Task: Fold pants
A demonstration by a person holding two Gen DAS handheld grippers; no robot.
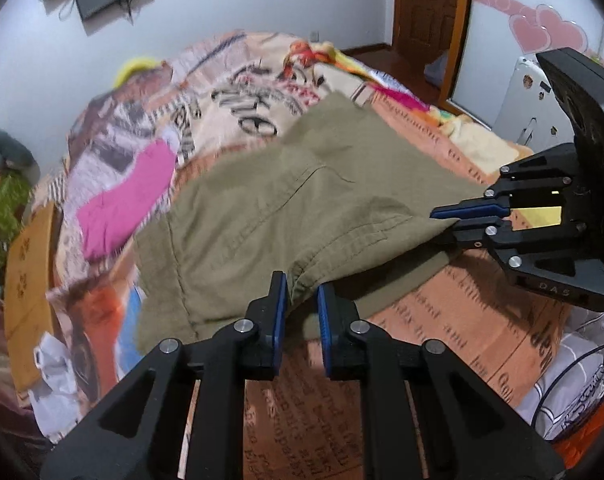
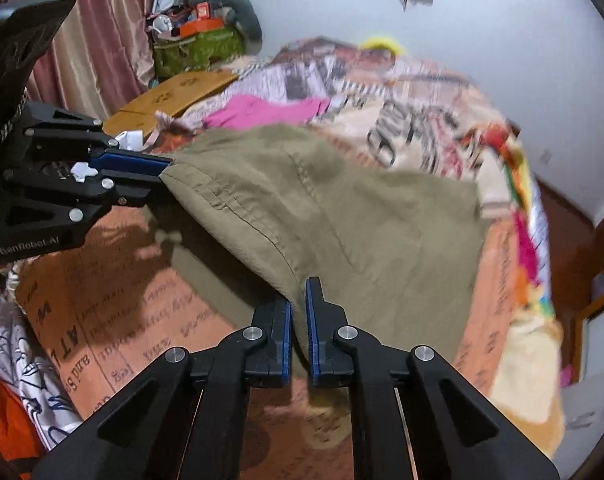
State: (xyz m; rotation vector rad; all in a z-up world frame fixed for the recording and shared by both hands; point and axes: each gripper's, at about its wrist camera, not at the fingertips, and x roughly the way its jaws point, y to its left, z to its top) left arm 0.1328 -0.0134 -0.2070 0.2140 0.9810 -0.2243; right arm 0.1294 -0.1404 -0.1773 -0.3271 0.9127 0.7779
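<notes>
One pair of olive pants (image 1: 286,200) is counted, along with two grippers, left (image 1: 302,300) and right (image 2: 299,304), one printed bedspread (image 1: 442,320) and one pink garment (image 1: 130,204).

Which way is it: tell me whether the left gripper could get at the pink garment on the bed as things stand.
Probably not right now. The left gripper is shut on the hem of the olive pants, as is the right gripper. The pink garment lies uncovered beyond the pants, so the path looks free once it lets go.
</notes>
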